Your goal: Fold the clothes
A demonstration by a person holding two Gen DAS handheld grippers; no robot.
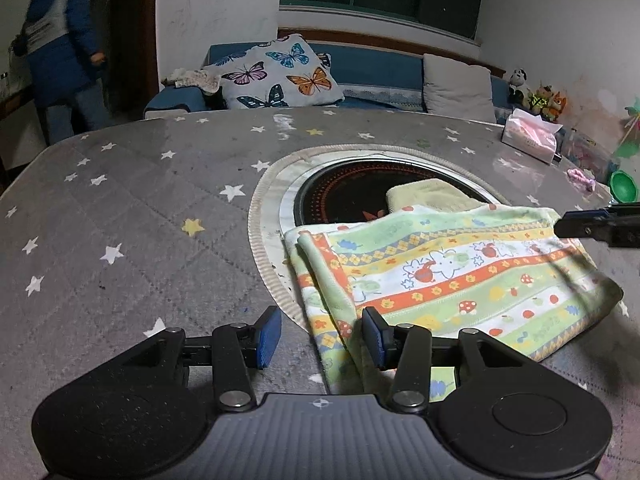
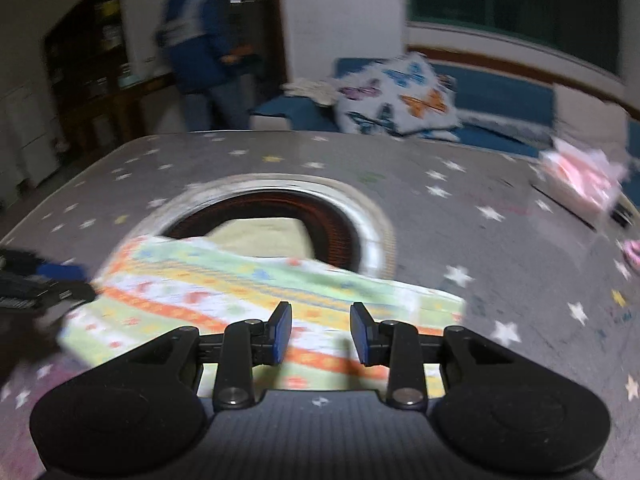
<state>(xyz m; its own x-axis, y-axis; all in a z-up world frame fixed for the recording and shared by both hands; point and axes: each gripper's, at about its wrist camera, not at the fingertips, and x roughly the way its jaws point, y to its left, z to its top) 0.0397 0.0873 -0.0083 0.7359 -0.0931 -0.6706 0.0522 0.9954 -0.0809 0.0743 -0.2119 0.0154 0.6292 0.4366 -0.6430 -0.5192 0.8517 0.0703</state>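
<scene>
Grey star-print table (image 1: 120,208): patterned folded cloth (image 1: 452,276) over round black inset (image 1: 344,192); pink tissue pack (image 1: 530,136) far right.

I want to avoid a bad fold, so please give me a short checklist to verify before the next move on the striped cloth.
1. Left gripper fingers apart, nothing pinched: ok.
2. Right gripper fingers apart, nothing pinched: ok.
3. Striped cloth lies flat on the table: ok, already doubled over.
4. Near-left edge of the cloth neat: not ok, layers offset.
5. Far edge clear of the round black plate: not ok, it overlaps it.
6. Yellow cloth clear of it: cannot tell.
</scene>
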